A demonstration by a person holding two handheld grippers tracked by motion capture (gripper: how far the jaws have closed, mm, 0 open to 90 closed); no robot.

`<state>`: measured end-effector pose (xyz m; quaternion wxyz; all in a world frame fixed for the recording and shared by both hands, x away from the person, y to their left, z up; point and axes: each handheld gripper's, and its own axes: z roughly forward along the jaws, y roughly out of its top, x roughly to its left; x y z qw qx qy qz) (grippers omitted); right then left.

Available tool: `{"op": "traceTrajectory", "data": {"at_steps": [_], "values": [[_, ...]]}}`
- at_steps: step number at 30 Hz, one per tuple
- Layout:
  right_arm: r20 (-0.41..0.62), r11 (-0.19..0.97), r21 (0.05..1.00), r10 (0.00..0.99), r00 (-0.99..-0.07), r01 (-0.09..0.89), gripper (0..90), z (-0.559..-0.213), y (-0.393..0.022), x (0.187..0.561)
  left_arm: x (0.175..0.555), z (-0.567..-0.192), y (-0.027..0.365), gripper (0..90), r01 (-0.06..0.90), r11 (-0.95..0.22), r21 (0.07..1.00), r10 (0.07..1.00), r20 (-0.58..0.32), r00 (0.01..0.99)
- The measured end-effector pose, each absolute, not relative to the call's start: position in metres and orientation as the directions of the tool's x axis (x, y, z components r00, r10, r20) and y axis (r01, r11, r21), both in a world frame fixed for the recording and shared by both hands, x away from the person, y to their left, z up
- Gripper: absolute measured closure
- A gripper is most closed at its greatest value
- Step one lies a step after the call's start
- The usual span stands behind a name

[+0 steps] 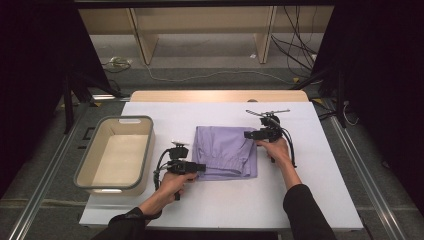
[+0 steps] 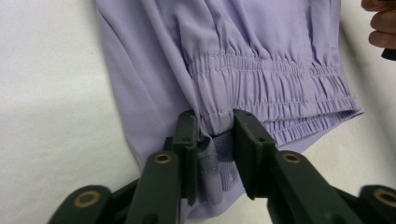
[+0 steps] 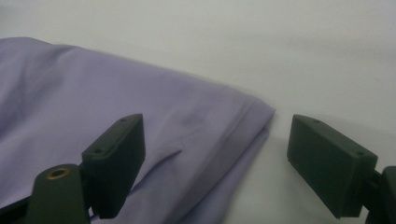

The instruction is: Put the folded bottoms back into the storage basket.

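A folded lilac garment (image 1: 225, 150) with an elastic waistband lies in the middle of the white table cover (image 1: 225, 205). My left gripper (image 1: 202, 167) is at its near left corner. In the left gripper view the jaws (image 2: 215, 121) pinch the waistband edge of the garment (image 2: 261, 79), and cloth is bunched between the pads. My right gripper (image 1: 248, 134) sits at the garment's right side. In the right gripper view its jaws (image 3: 215, 128) stand wide apart, low over a folded corner of the garment (image 3: 140, 107), with one jaw above the cloth and the other above bare table.
A grey-rimmed, beige rectangular basket (image 1: 82, 165) stands open at the table's left edge, close to my left hand. The person's other hand (image 2: 380, 23) shows at the top right of the left gripper view. Cables lie on the floor beyond the table.
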<state>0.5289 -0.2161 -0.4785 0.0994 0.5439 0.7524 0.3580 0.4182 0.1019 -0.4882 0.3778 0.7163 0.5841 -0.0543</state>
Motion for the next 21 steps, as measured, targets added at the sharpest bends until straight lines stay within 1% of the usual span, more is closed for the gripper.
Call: {"op": "traceTrajectory", "data": {"at_steps": [5, 6, 7, 8, 9, 10, 11, 12, 13, 15, 16, 21], "values": [[0.242, 0.154, 0.642, 0.889, -0.389, 0.751, 24.7, -0.481, -0.212, 0.531, 0.418, -0.489, 0.103, 74.7, 0.879, -0.026, 0.476, 0.790, -0.529, 0.310], [0.242, 0.159, 0.632, 0.890, -0.387, 0.759, 28.0, -0.482, -0.209, 0.532, 0.418, -0.489, 0.104, 75.2, 0.879, -0.030, 0.477, 0.790, -0.527, 0.313], [0.242, 0.159, 0.632, 0.890, -0.387, 0.759, 28.0, -0.482, -0.209, 0.532, 0.418, -0.489, 0.104, 75.2, 0.879, -0.026, 0.477, 0.790, -0.529, 0.311], [0.222, 0.168, 0.629, 0.897, -0.383, 0.759, 32.2, -0.483, -0.207, 0.533, 0.418, -0.489, 0.104, 75.6, 0.878, -0.029, 0.477, 0.789, -0.528, 0.313], [0.222, 0.168, 0.629, 0.897, -0.383, 0.759, 32.2, -0.483, -0.207, 0.533, 0.418, -0.489, 0.103, 75.6, 0.878, -0.027, 0.478, 0.789, -0.529, 0.313], [0.214, 0.167, 0.627, 0.902, -0.374, 0.761, 39.9, -0.482, -0.206, 0.533, 0.418, -0.489, 0.104, 76.0, 0.877, -0.030, 0.479, 0.788, -0.528, 0.316], [0.214, 0.167, 0.627, 0.902, -0.374, 0.761, 39.9, -0.482, -0.206, 0.533, 0.418, -0.489, 0.104, 76.2, 0.877, -0.030, 0.479, 0.788, -0.528, 0.316], [0.214, 0.150, 0.632, 0.909, -0.357, 0.760, 47.8, -0.483, -0.207, 0.533, 0.419, -0.490, 0.104, 76.3, 0.877, -0.030, 0.480, 0.787, -0.530, 0.317], [0.214, 0.150, 0.632, 0.909, -0.357, 0.760, 47.8, -0.483, -0.207, 0.533, 0.418, -0.490, 0.104, 76.3, 0.877, -0.026, 0.480, 0.785, -0.533, 0.315], [0.233, 0.130, 0.631, 0.909, -0.346, 0.765, 56.5, -0.483, -0.210, 0.534, 0.419, -0.490, 0.105, 76.8, 0.875, -0.026, 0.483, 0.781, -0.537, 0.320], [0.233, 0.130, 0.631, 0.909, -0.346, 0.765, 56.5, -0.483, -0.210, 0.534, 0.419, -0.490, 0.105, 77.0, 0.875, -0.026, 0.483, 0.781, -0.537, 0.320], [0.280, 0.111, 0.619, 0.894, -0.351, 0.777, 73.0, -0.485, -0.212, 0.534, 0.419, -0.490, 0.105, 77.3, 0.874, -0.029, 0.486, 0.778, -0.538, 0.325]]}}
